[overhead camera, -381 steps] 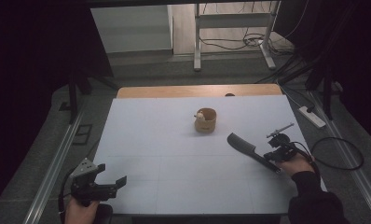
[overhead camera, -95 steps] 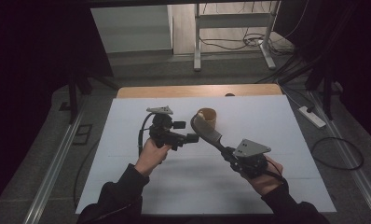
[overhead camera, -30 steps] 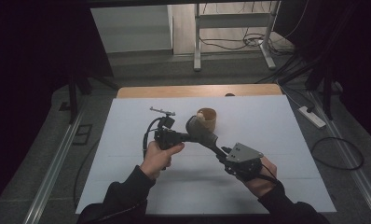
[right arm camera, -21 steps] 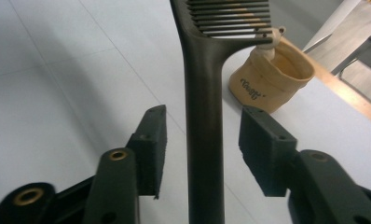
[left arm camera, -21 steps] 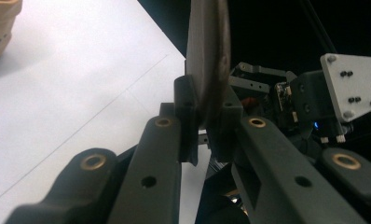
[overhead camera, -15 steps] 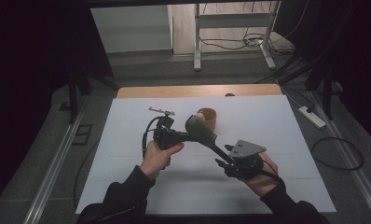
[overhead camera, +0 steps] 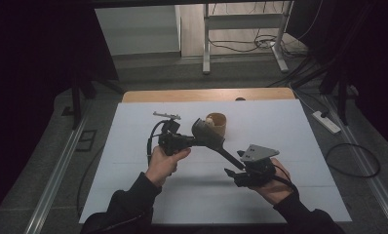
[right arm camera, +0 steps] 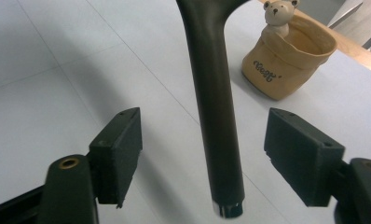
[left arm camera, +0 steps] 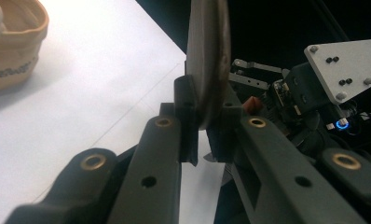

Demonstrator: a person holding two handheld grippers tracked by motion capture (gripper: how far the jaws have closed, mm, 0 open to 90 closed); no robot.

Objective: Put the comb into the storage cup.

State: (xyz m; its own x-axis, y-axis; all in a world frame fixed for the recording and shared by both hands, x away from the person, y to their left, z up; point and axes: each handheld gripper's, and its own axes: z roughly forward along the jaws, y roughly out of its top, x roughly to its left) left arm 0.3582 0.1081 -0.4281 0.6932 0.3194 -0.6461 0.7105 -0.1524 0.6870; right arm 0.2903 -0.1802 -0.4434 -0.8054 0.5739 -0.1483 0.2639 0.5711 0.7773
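Handover is the step in hand, by my reading, and the high view lays it out: your left gripper [overhead camera: 194, 141] meets the head of a dark ladle [overhead camera: 207, 134] just in front of the tan cup [overhead camera: 216, 124], while the handle slopes down toward your right gripper [overhead camera: 238, 170], all of it held above the white table [overhead camera: 289, 141].

In the left gripper view, the left gripper [left arm camera: 202, 123] is clenched on the ladle [left arm camera: 208, 60], its pads pressed on both faces of the thin edge of the bowl. That is a narrow hold, so keep the squeeze steady and the wrist level, or the long handle may swing. The cup [left arm camera: 13, 42] stands on the table at upper left, apart from the tool.

In the right gripper view, the right gripper [right arm camera: 202, 154] is spread wide and released, with the ladle handle [right arm camera: 214, 107] running between the jaws and touching neither. Draw that hand straight back along the handle so you do not knock it. The cup [right arm camera: 288, 58], with a small bear figure [right arm camera: 278, 11] on its rim, stands beyond.
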